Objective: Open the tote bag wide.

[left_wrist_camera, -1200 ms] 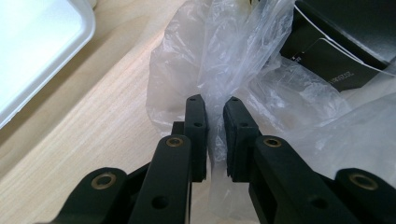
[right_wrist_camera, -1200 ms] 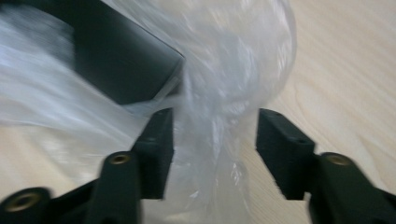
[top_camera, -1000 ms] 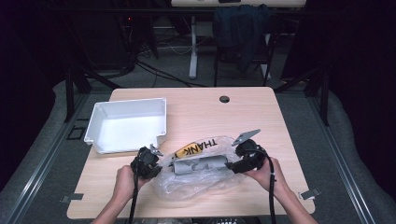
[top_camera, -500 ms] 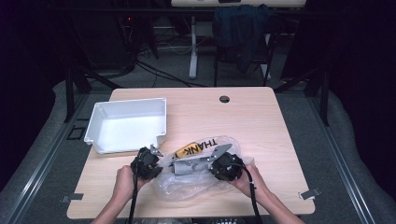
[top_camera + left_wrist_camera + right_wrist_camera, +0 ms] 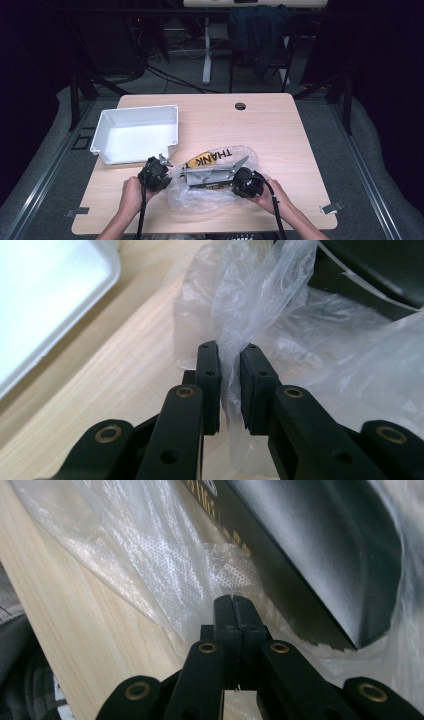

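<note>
The word "THANK" stands in black capitals on a yellow band (image 5: 207, 159) inside the clear bag (image 5: 200, 195) on the table (image 5: 280, 130), seen from the high view; the letters run slantwise and whatever follows them is hidden by a fold of plastic. In the right gripper view, gold lettering runs along the edge of the dark box (image 5: 320, 555) in the bag, but it is cropped and blurred and cannot be read.
</note>
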{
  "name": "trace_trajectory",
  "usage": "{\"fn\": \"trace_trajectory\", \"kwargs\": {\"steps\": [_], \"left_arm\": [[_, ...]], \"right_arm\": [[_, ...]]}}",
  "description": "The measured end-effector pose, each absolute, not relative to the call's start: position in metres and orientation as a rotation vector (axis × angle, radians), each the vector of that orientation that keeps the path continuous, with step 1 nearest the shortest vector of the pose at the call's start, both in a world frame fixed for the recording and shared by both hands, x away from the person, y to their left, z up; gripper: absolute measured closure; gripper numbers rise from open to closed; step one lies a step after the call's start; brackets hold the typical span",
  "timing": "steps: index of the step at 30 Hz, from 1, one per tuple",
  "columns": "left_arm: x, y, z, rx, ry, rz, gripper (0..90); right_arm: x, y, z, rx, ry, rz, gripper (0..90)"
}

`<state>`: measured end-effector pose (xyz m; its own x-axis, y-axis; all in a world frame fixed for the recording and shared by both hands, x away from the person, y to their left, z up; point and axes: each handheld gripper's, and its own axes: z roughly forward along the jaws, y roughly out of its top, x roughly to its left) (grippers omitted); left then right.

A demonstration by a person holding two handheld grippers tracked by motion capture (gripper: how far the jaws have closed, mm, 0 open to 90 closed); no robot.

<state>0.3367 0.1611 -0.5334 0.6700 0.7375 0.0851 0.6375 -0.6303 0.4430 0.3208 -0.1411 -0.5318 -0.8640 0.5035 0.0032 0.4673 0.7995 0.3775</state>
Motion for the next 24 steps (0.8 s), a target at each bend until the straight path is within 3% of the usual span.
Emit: {"fn": "trace_trajectory", "kwargs": {"steps": [10,13,16,20,24], "left_arm": [[0.346,0.165,-0.537,2.495,1.122,0.408,80.9],[0.347,0.163,-0.537,2.506,1.118,0.405,74.3],[0.345,0.164,-0.532,2.494,1.112,0.402,60.5],[0.34,0.166,-0.523,2.467,1.089,0.393,46.8],[0.335,0.165,-0.514,2.435,1.056,0.374,37.6]], "right_arm": [[0.328,-0.153,-0.537,0.877,2.905,0.501,90.0],[0.328,-0.154,-0.537,0.867,2.918,0.504,90.0],[0.327,-0.156,-0.523,0.867,2.924,0.646,69.5],[0.322,-0.157,-0.498,0.842,2.86,0.81,56.7],[0.324,-0.158,-0.482,0.829,2.753,0.884,49.4]]}}
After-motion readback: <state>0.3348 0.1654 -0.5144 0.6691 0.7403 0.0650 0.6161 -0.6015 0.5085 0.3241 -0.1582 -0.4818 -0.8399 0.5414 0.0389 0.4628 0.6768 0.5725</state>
